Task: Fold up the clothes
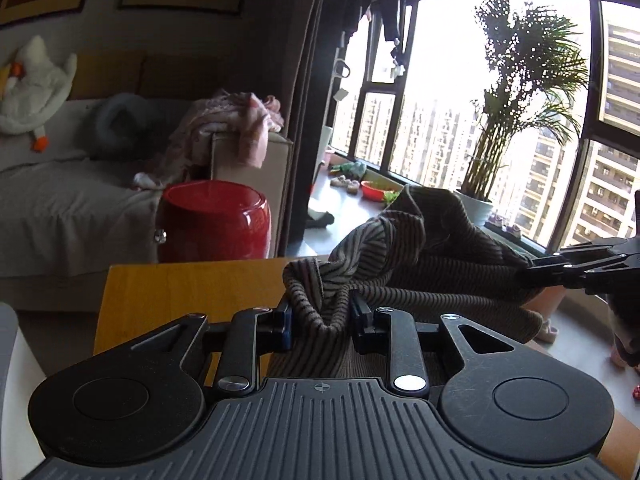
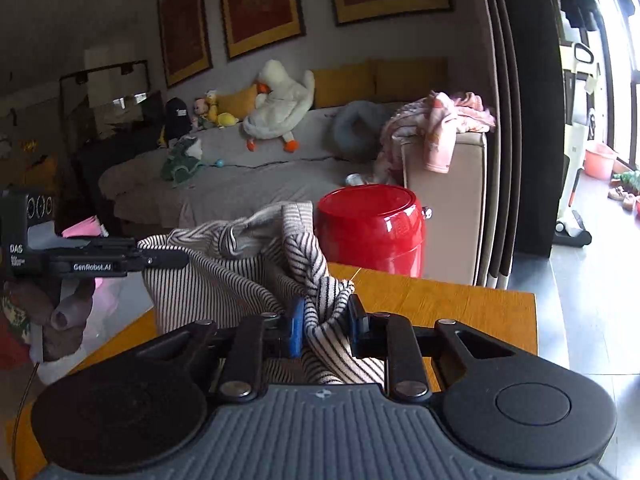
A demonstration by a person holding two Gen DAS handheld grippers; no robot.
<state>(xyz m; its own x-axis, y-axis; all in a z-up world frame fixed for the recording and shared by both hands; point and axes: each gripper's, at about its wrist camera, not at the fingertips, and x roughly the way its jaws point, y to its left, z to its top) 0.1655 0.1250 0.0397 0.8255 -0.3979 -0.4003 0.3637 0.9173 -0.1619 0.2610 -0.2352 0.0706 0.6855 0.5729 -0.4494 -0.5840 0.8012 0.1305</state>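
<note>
Your left gripper (image 1: 320,316) and right gripper (image 2: 324,324) each have fingers clamped on the striped garment (image 2: 224,280), bunched and lifted over the tabletop (image 2: 440,300). You're mid-handling; spread it flat.

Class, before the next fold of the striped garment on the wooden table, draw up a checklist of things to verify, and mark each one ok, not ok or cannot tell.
1. Left gripper has cloth between its fingers: ok.
2. Right gripper has cloth between its fingers: ok.
3. Both hold the same striped garment: ok.
4. Garment flat and smooth: not ok, it is bunched and rumpled.
5. Bare wooden table beside the garment for laying it down: ok.
6. Which edge or corner each gripper holds: cannot tell.
</note>
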